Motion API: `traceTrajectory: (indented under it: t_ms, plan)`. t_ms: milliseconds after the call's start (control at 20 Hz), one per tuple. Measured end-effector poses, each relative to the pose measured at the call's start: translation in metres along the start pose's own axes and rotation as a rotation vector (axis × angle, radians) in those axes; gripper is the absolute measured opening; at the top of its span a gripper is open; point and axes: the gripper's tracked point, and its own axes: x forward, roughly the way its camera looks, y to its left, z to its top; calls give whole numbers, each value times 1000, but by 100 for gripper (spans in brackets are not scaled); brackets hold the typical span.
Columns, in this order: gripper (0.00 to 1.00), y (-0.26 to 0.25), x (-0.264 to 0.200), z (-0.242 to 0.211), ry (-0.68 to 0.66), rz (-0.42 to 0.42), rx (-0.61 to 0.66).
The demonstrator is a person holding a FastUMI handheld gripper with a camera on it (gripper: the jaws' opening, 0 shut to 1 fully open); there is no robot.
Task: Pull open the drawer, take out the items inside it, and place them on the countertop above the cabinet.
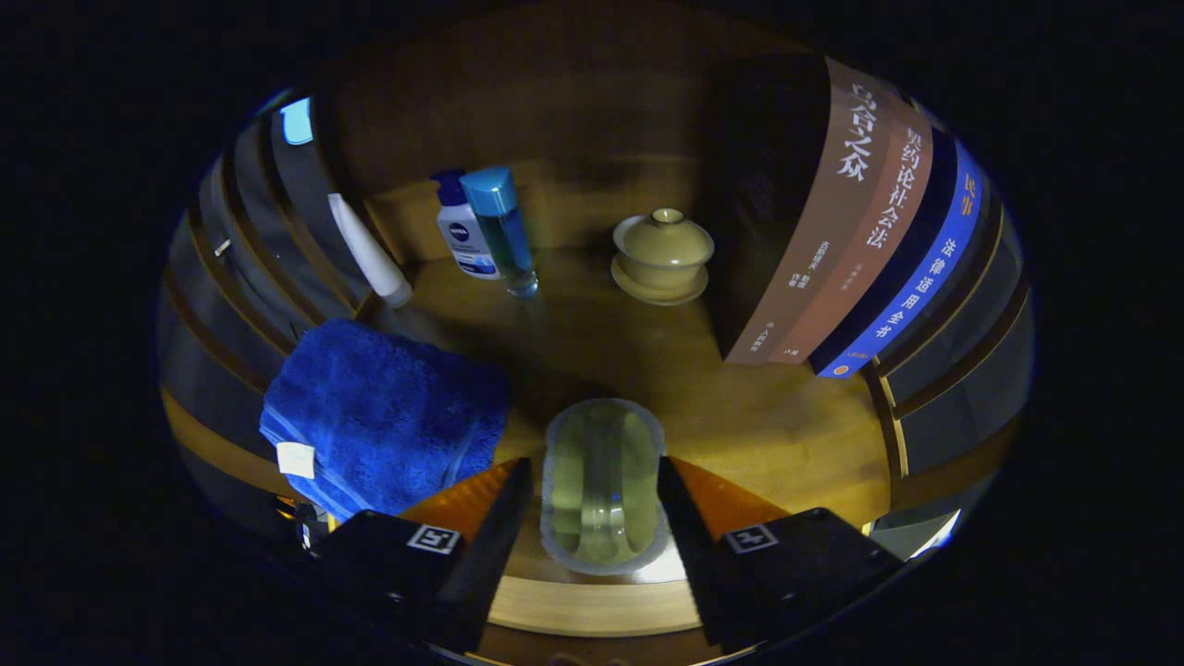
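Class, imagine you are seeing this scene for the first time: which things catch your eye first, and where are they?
A clear glass cup sits between the gripper fingers, which flank its sides. Beside it a bright blue towel lies folded on the wooden countertop. Beyond stand upright books, a lidded ceramic cup and two bottles.

Around the lidded cup (662, 246) on the worktop (768, 425) stood two bottles (485, 231), one tube (368, 250), three books (860, 231), one blue towel (388, 412) and one clear glass (603, 481).
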Motion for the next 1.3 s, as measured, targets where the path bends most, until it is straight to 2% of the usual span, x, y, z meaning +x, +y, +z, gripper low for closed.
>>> traceTrajectory:
  t_ms: [100, 200, 500, 700, 850, 950, 1150, 1300]
  plan:
    - [94, 0, -13, 7, -60, -4, -5]
    - [100, 10, -27, 16, -156, 46, -21]
    - [100, 23, -119, 19, -571, 137, -42]
    - [100, 21, -206, 1, -936, 125, -59]
    - [99, 13, -240, -40, -1114, 94, -64]
    - [99, 12, -245, -76, -1147, 86, -74]
    - [99, 19, -241, -142, -1142, 109, -28]
    - [99, 20, -227, -183, -1123, 92, -23]
